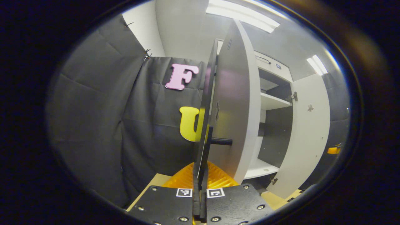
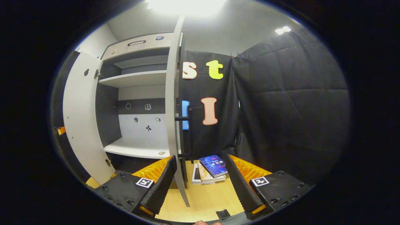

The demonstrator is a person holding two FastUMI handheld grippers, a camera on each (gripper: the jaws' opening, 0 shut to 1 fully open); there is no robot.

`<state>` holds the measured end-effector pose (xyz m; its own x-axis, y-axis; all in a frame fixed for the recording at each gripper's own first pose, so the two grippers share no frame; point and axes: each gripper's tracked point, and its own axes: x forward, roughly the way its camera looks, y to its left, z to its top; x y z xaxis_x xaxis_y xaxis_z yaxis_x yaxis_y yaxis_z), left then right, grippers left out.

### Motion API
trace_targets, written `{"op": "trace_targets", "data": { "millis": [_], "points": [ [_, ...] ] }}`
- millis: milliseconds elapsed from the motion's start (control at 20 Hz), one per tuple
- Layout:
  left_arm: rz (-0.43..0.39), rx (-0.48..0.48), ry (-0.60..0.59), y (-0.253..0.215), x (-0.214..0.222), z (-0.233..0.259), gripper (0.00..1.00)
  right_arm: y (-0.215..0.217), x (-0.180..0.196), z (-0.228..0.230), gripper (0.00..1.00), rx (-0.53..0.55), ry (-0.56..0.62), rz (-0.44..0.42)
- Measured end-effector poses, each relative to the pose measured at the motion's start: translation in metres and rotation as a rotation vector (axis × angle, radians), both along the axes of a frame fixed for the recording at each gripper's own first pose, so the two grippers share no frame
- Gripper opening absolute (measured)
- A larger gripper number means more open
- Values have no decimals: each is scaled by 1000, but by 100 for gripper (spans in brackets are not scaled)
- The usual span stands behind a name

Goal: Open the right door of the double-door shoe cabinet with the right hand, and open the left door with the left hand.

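The white shoe cabinet (image 2: 137,79) stands with both doors swung out and its shelves showing. In the left gripper view the left door (image 1: 232,103) is seen edge-on, and its long black handle bar (image 1: 206,103) runs down between the fingers of my left gripper (image 1: 200,190), which is shut on it. The right door (image 1: 307,134) stands open farther off. In the right gripper view the right door (image 2: 172,103) is also edge-on, with its black handle (image 2: 189,134) beside it. My right gripper (image 2: 200,187) is open around the door's lower edge, touching nothing. The left door (image 2: 81,125) stands open at the left.
A small stack of books (image 2: 211,170) lies on the wooden floor (image 2: 206,197) just beyond the right door. Black cloth walls (image 2: 290,103) close in the booth on both sides. A top drawer with a handle (image 2: 136,42) sits above the shelves.
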<state>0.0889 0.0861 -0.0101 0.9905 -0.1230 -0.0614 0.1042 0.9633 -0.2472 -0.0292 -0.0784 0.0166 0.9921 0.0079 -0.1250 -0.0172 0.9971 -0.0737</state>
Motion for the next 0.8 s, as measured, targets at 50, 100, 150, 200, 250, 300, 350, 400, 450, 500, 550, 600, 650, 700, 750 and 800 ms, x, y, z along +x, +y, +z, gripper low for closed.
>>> {"op": "trace_targets", "data": {
  "millis": [50,100,150,200,250,300,350,400,450,500,550,600,650,700,750,800],
  "points": [
    [9,11,8,1,-1,-1,0,4,2,0,98,14,-3,14],
    [19,25,16,0,-4,1,0,8,4,-2,98,33,2,28],
    [35,41,24,2,-8,3,1,12,6,-4,98,56,8,42],
    [44,59,34,2,-13,3,1,15,6,-7,98,77,16,57],
    [54,77,47,1,-19,3,1,18,5,-8,98,92,18,73],
    [59,91,59,0,-26,3,1,20,5,-8,98,98,13,91],
    [68,105,71,0,-32,5,2,25,4,-9,98,100,18,126],
    [76,117,74,-1,-40,9,2,28,4,-14,98,100,34,144],
    [87,129,73,-2,-48,16,1,25,4,-18,98,101,45,155],
    [102,138,73,-1,-56,21,1,27,5,-18,98,103,51,166],
    [125,147,71,1,-65,24,1,27,5,-18,98,103,56,176],
    [156,149,61,4,-75,30,0,28,5,-17,98,100,57,183],
    [184,145,46,7,-84,37,2,27,4,-17,98,94,56,189],
    [204,140,28,8,-90,44,2,27,4,-15,98,86,52,191],
    [221,135,7,9,-95,49,2,27,4,-15,98,80,47,192],
    [228,131,-11,7,-99,54,3,28,4,-14,98,74,41,195]
  ]
}}
